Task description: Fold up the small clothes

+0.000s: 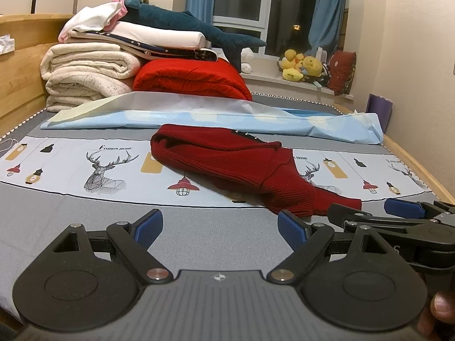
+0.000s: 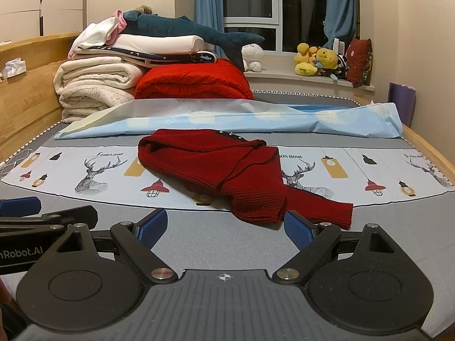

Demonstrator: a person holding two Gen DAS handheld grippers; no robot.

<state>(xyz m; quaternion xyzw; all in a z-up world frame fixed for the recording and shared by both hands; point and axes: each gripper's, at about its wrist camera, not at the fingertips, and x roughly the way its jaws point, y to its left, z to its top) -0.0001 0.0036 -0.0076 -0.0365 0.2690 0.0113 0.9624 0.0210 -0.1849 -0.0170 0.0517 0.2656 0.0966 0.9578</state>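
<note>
Left wrist view shows the folding not yet begun: the dark red sweater [image 1: 227, 167] lies rumpled on the bed [image 1: 85, 207], body bunched toward twelve o'clock and one ribbed sleeve trailing down toward four o'clock. Everything is left to do, spreading it flat, bringing the sleeves in and doubling the body. The left gripper [image 1: 220, 227] stands with jaws wide apart over bare sheet, nothing between them, the sleeve cuff just beside its right finger. The right gripper [image 2: 224, 226] is likewise spread and empty, the sweater at its twelve to one o'clock. The knit looks thick and ribbed; a small dark trim near the collar may carry studs, though it is too small to tell.
</note>
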